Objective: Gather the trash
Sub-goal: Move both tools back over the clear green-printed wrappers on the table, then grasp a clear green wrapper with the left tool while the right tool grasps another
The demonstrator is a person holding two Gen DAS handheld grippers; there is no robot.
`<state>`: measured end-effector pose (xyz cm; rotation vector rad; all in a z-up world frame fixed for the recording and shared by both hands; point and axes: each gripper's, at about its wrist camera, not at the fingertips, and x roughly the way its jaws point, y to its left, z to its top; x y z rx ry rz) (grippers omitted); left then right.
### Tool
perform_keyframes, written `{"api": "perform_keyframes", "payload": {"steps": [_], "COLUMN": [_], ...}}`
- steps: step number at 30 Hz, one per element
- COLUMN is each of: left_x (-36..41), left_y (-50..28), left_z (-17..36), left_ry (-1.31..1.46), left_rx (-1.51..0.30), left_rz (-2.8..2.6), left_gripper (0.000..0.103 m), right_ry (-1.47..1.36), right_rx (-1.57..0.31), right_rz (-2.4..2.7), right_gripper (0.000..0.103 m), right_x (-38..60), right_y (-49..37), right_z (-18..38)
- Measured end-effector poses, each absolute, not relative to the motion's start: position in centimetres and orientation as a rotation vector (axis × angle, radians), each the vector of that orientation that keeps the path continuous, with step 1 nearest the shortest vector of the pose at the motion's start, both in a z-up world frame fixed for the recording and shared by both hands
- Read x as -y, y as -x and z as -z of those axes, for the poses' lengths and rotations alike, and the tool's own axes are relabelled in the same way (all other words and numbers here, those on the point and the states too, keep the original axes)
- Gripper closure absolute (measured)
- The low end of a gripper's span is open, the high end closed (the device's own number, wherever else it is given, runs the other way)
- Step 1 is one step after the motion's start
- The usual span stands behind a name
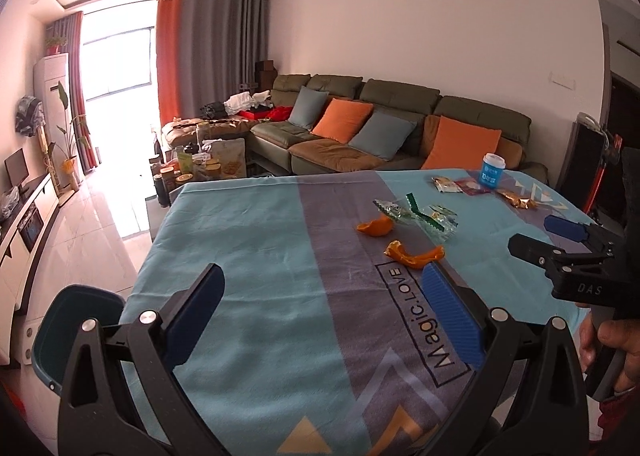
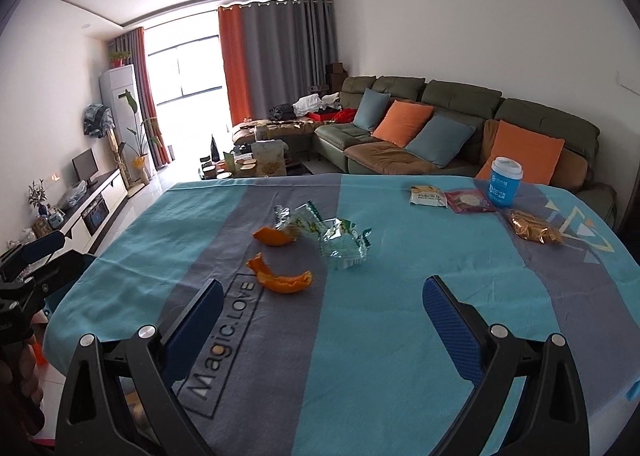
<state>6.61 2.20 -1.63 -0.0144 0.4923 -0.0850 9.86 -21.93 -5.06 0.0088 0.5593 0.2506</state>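
My teal bin [image 1: 76,320] sits mostly behind my left tool's [image 1: 320,292] arm and the worktop [image 1: 248,240] edge, so its contents are hidden. The print on the blue cup [image 2: 505,183] and the snack packets [image 2: 429,195] is too small to read. My right hand [image 1: 616,352] is cut off by the frame edge.

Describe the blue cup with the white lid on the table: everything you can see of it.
The blue cup stands upright near the far edge of the table, on the tablecloth. Its body is blue with white printing too small to read, it narrows slightly toward the base, and a white lid closes the top; the material cannot be told. A dark red packet lies right beside its base; whether they touch is unclear. A gold wrapper lies nearer the camera, apart from it. Neither gripper is near it.
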Motion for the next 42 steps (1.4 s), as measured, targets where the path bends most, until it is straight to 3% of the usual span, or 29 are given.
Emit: {"api": "perform_keyframes", "payload": {"steps": [21, 29, 35, 41, 42], "left_x": [0.0, 0.7, 1.6, 3.4, 3.7], "left_y": [-17.1, -20.5, -23.2, -25.8, -26.1], "left_z": [3.3, 4.4, 5.1, 5.4, 5.4], "left_ry": [-0.015, -0.013, -0.009, -0.021, -0.02], "left_rx": [-0.549, -0.582, -0.614, -0.63, -0.633], "left_rz": [0.174, 0.197, 0.222, 0.266, 0.275], "left_gripper": [0.006, 0.006, 0.006, 0.006, 0.006], "right_ry": [0.105, 0.15, 0.149, 0.084, 0.066], "right_rx": [-0.683, -0.745, -0.786, -0.801, -0.803], "right_rz": [-0.215, -0.234, -0.26, -0.3, -0.307], "right_gripper": [0.009, 0.031, 0.059, 0.078, 0.085], "right_x": [19.9, 19.2, 19.3, 20.4, 20.6], "right_y": [-21.0, -23.3, -24.5, -24.8, -24.9], "right_z": [7.8, 9.3, 10.4, 10.5, 10.5]}}
